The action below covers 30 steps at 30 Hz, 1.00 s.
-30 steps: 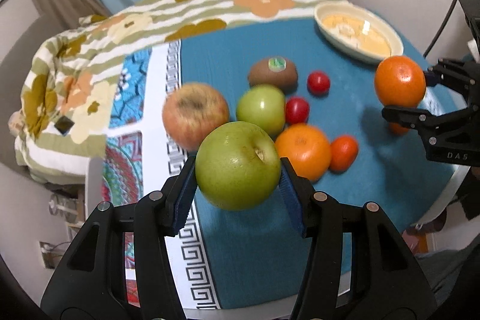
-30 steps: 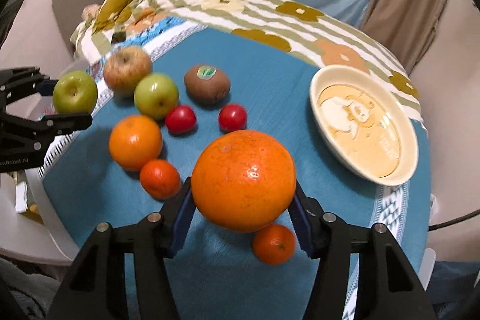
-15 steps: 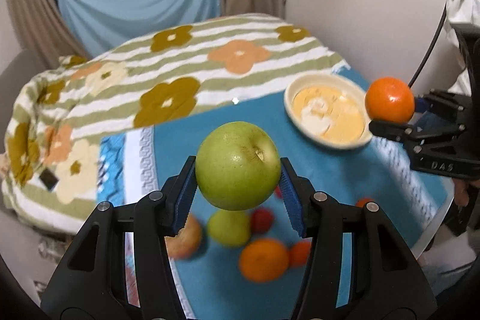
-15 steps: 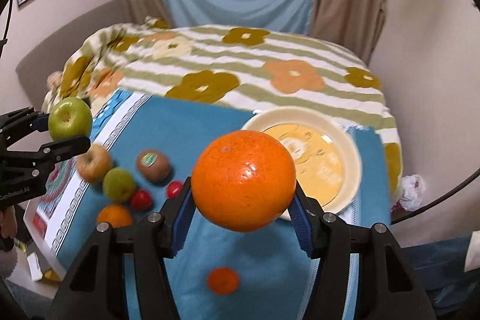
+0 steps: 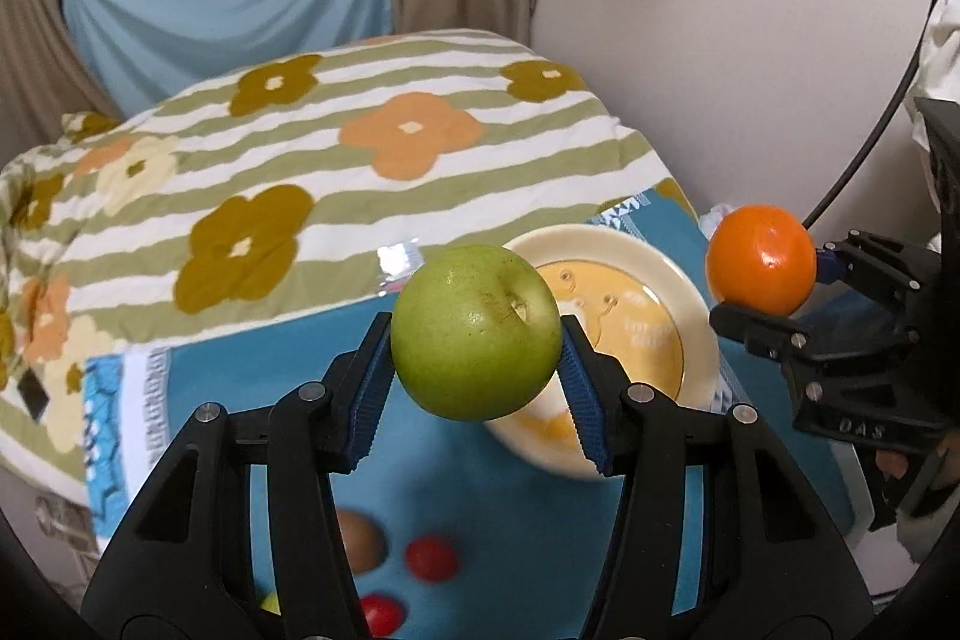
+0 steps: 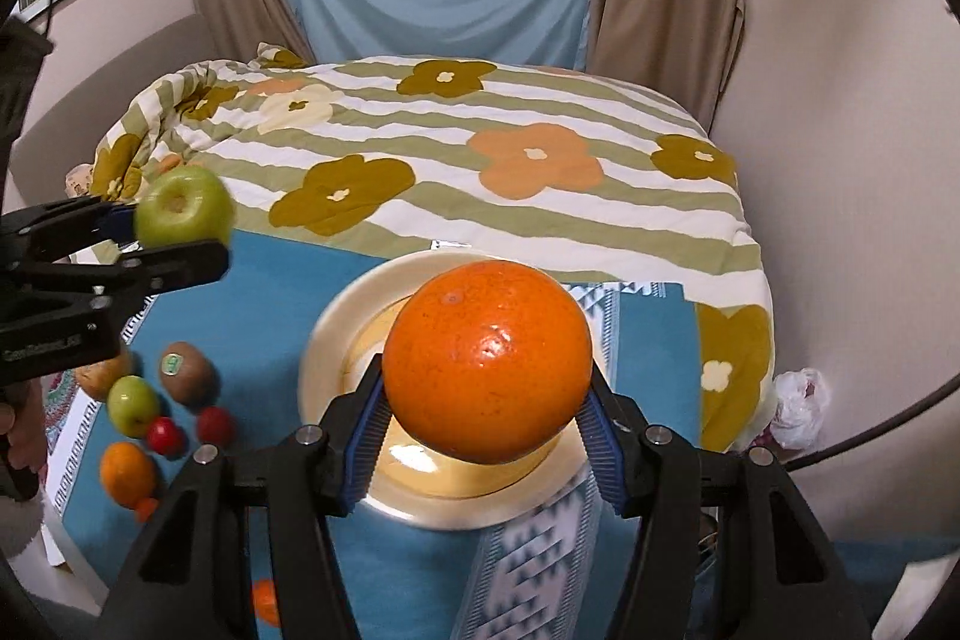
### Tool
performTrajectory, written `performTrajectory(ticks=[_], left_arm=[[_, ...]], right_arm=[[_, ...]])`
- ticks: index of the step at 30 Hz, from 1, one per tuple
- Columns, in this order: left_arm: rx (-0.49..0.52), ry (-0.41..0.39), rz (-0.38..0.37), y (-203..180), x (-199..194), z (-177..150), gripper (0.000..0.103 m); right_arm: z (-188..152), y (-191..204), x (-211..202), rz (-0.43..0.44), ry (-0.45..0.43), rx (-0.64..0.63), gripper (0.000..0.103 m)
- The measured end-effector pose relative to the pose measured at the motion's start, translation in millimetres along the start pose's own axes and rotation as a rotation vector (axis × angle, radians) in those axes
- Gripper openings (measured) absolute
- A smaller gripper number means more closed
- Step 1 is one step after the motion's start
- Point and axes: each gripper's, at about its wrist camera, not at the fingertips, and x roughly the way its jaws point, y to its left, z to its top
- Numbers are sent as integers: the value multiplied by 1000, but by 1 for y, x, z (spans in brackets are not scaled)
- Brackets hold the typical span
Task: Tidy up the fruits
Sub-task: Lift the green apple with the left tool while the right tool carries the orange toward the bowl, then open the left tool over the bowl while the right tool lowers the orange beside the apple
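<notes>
Blue ribbed pads (image 5: 369, 388) of the left gripper (image 5: 477, 370) press both sides of a green apple (image 5: 477, 331), which hangs in the air clamped between them. In the left wrist view the apple sits in front of the near-left rim of the cream plate (image 5: 690, 304), covering part of it. Fingers of the right gripper (image 6: 483, 421) are likewise closed on a large orange (image 6: 487, 361), its pads (image 6: 367, 430) tight against the peel; in the right wrist view the orange hovers above the plate (image 6: 327, 334), hiding much of its yellow centre. Both fruits are off the teal cloth (image 6: 264, 292) that the plate rests on.

Left of the plate and nearer the camera, loose fruit lies on the cloth: a kiwi (image 6: 187, 369) with a sticker closest to the plate, a second green apple (image 6: 132, 403) beside it, two small red fruits (image 6: 165, 433), and an orange (image 6: 126, 472) further out. Beyond the plate spreads a striped flowered blanket (image 6: 480, 160). A person's fingers (image 6: 21, 424) show at the left gripper's handle.
</notes>
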Motion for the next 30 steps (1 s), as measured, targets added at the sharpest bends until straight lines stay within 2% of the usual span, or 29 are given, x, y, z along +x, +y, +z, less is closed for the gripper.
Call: performTrajectory(ticks=[7,12,16,22,24,25,26,27,30], left_arm=[[12,72,-17,-20,64,17,57],[35,147,-15,-29,108,18,57],[58,199,-3,-35,131,16,57],[93,239,20,-41,145,15,58],[96,225,10,-41,142,16,67],[99,213,16,-40,139,18,90],[99,196,27,-40,135,19,103],[98,165,30,-39,128,21,103],[90,146,27,-36,118,26,103]], right_arm=[[2,-28,25,15,31,1,54],[-2,-39,39,22,51,6,54],[-5,-51,49,34,70,26,54],[-5,-63,56,38,81,43,54],[-5,-66,57,39,82,48,54],[-5,-67,57,40,83,49,54],[-5,-67,58,39,83,50,54],[-5,-68,58,37,83,52,54],[-5,-69,57,42,84,55,54]])
